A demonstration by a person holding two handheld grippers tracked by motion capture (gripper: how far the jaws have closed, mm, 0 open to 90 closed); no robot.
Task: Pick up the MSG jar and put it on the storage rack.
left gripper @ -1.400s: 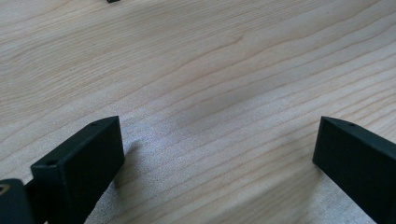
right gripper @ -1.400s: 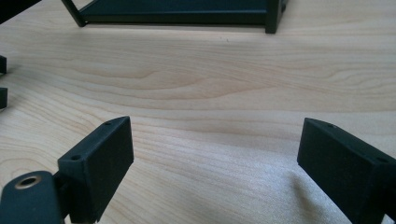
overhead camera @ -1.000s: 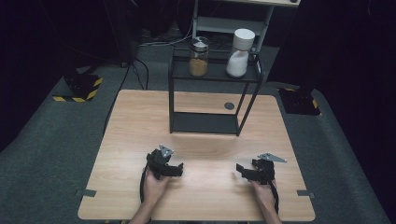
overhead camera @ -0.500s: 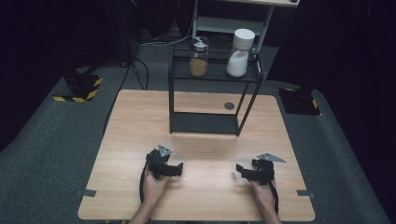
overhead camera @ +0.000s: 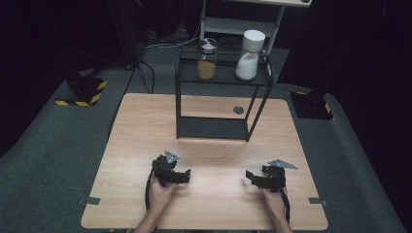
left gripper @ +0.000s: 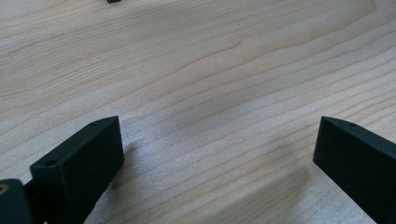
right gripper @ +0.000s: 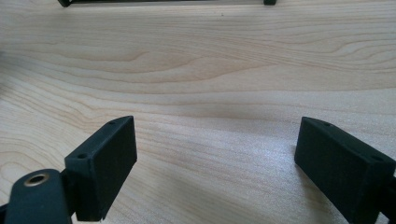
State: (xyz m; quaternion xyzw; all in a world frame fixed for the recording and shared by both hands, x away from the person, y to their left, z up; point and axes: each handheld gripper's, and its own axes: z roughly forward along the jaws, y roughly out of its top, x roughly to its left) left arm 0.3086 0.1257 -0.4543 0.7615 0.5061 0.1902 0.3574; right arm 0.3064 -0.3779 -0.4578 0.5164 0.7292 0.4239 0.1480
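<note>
Both of my hand-held grippers rest low on the worktop (overhead camera: pixel 145 121), nothing in either.

My left hand-held gripper (overhead camera: pixel 183 177) and right hand-held gripper (overhead camera: pixel 248 175) sit near the front edge, well apart, tips turned toward each other, jaws spread wide over bare wood. The amber jar (overhead camera: pixel 207 60) and white bottle (overhead camera: pixel 249 55) stand on the black rack (overhead camera: pixel 214 128) beyond them.

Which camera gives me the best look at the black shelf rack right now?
The high view: it shows the whole black shelf rack standing at the table's far side, with a brown-filled jar and a white container on its top shelf. The right gripper view catches just its base along the top edge; the left gripper view shows one small dark corner.
</note>
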